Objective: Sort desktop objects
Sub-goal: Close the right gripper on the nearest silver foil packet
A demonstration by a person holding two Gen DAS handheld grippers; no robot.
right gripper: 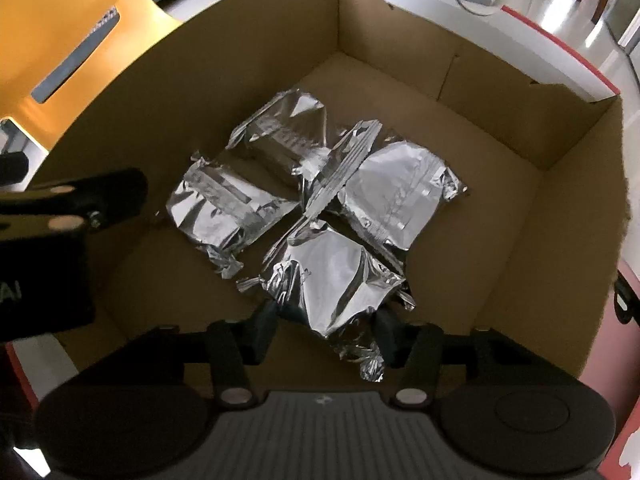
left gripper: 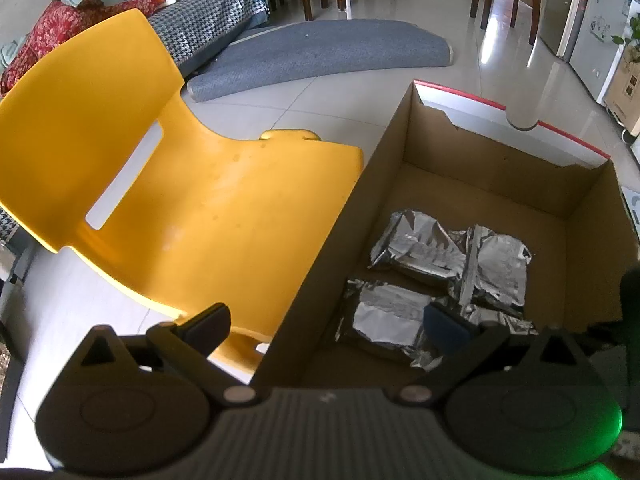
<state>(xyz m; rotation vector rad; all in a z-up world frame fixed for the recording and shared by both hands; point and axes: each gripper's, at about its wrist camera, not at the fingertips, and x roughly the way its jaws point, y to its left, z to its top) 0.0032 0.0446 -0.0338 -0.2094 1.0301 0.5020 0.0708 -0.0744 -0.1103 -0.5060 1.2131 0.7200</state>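
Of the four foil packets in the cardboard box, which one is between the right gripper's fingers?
The nearest foil packet, at the bottom of the right wrist view. The right gripper is shut on its lower end; the other three packets lie farther in, untouched.

My cardboard box [right gripper: 500, 92] carries four silver foil packets [right gripper: 384, 188] flat on its bottom, huddled together; beside it stands a yellow chair [left gripper: 200, 208].

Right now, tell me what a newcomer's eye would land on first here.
First, the four crumpled silver foil packets clustered on the floor of the open cardboard box. The right hand-held gripper has its fingers either side of the nearest packet. Next, the bright yellow plastic chair, left of the box.
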